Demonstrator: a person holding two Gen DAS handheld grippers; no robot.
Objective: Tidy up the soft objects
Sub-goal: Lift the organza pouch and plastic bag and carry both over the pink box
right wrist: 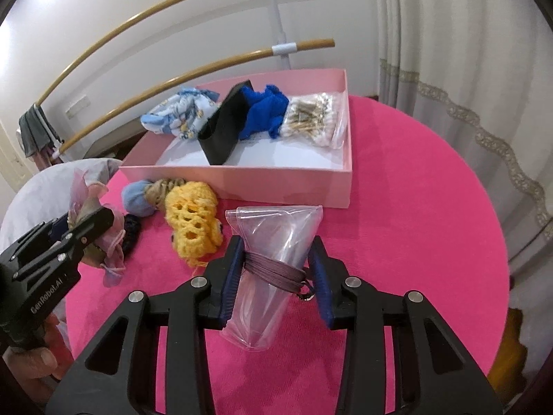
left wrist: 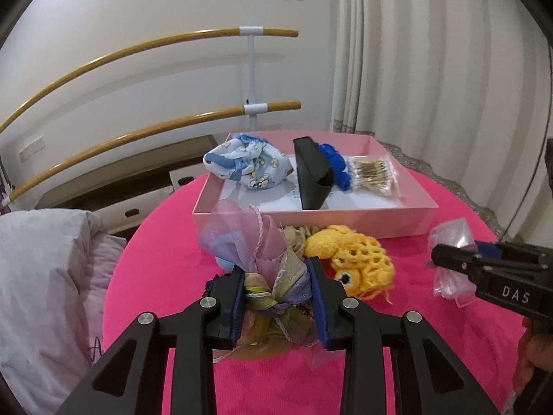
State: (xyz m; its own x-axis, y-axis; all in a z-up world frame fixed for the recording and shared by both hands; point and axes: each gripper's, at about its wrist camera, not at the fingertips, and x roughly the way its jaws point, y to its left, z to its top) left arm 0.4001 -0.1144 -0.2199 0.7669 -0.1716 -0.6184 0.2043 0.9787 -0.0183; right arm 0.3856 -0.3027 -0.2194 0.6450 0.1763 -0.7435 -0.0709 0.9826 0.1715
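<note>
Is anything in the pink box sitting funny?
Yes. The black case in the pink box is tipped on its edge, leaning against the blue fluffy cloth instead of lying flat. The cotton swab bag lies flat beside it.

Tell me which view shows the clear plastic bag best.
The right wrist view: the clear plastic bag sits centred, clamped in the right hand-held gripper, cord bundle visible inside. The left wrist view shows only a crumpled part at its right edge, partly behind that gripper.

One pink box (right wrist: 242, 176); four items inside; two grippers.
</note>
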